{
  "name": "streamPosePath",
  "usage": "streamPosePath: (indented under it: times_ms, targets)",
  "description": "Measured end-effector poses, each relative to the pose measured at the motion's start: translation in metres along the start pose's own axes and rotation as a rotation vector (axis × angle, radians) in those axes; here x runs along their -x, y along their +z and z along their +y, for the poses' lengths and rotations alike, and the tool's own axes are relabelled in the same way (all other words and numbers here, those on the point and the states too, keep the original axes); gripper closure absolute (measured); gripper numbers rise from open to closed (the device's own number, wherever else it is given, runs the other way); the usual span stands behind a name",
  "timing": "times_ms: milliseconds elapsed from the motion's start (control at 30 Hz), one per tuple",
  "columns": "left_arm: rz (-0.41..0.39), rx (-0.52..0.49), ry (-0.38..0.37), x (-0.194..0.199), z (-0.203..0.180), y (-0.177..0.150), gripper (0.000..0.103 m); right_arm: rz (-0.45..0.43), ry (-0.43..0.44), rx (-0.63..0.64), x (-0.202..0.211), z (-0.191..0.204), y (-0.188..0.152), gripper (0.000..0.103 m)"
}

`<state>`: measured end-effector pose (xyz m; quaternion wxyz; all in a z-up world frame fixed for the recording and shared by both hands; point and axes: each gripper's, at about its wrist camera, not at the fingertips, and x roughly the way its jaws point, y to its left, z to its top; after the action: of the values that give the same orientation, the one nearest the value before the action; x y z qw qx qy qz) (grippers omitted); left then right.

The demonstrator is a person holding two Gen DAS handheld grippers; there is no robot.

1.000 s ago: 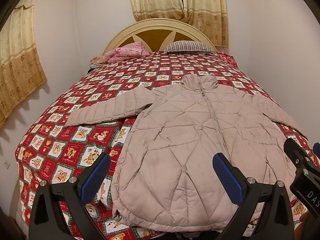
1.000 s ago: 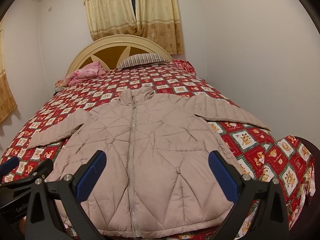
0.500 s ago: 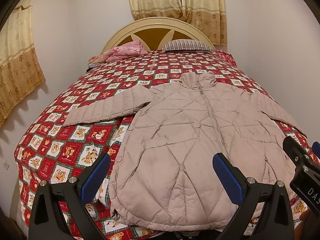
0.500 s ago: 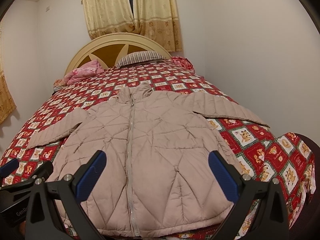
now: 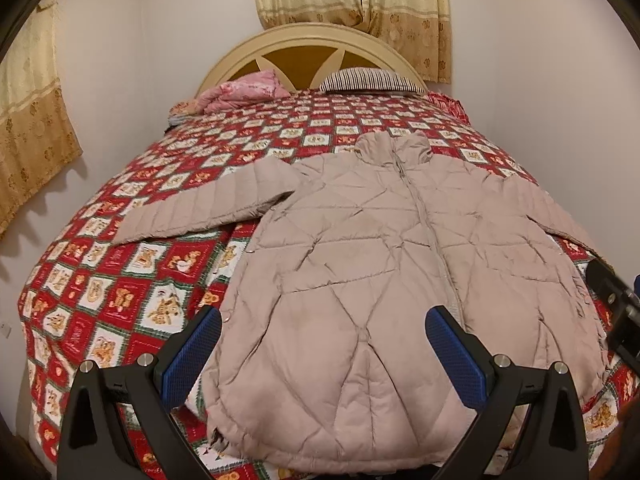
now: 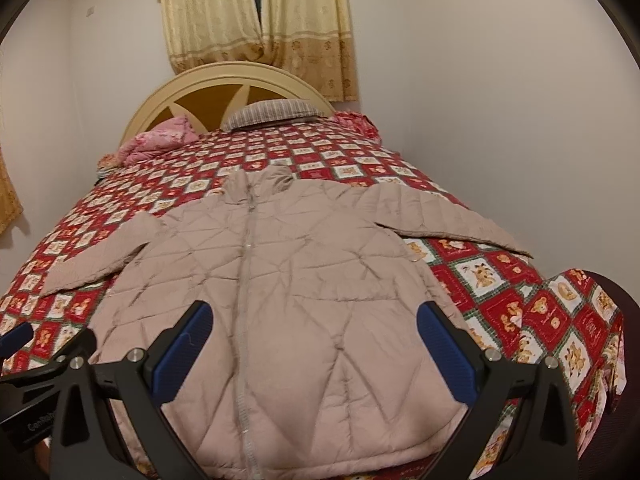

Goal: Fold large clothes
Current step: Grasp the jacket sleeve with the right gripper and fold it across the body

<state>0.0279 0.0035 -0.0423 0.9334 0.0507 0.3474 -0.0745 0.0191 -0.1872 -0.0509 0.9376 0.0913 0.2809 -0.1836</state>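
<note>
A large beige quilted jacket (image 5: pixel 392 264) lies flat and zipped, front up, on the bed, collar toward the headboard and both sleeves spread out; it also shows in the right wrist view (image 6: pixel 304 280). My left gripper (image 5: pixel 324 356) is open and empty, hovering over the jacket's lower left hem. My right gripper (image 6: pixel 314 354) is open and empty above the lower middle of the jacket, near the zip. Each gripper shows at the edge of the other's view.
The bed has a red checked bear-print quilt (image 5: pixel 120 280) (image 6: pixel 540 300). A striped pillow (image 5: pixel 370 80) and a pink bundle (image 5: pixel 244 94) lie by the cream headboard (image 5: pixel 316 40). A wall runs close along the bed's right side (image 6: pixel 500 120). Curtains hang behind.
Both grippers have tilted or moved slightly, so the jacket and bed sit a little lower in the views. The jacket has not moved. Both grippers stay open.
</note>
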Motion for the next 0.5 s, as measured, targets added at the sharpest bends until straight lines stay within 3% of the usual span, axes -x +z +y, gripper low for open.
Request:
streamPosePath:
  times_ms: [200, 500]
  targets:
    - [0.022, 0.033, -0.026, -0.042, 0.019, 0.024, 0.001, 0.030, -0.094, -0.027, -0.037, -0.026, 0.020, 0.000]
    - [0.003, 0.037, 0.089, -0.124, 0.038, 0.081, 0.001, 0.105, -0.172, -0.061, -0.098, -0.068, 0.051, 0.000]
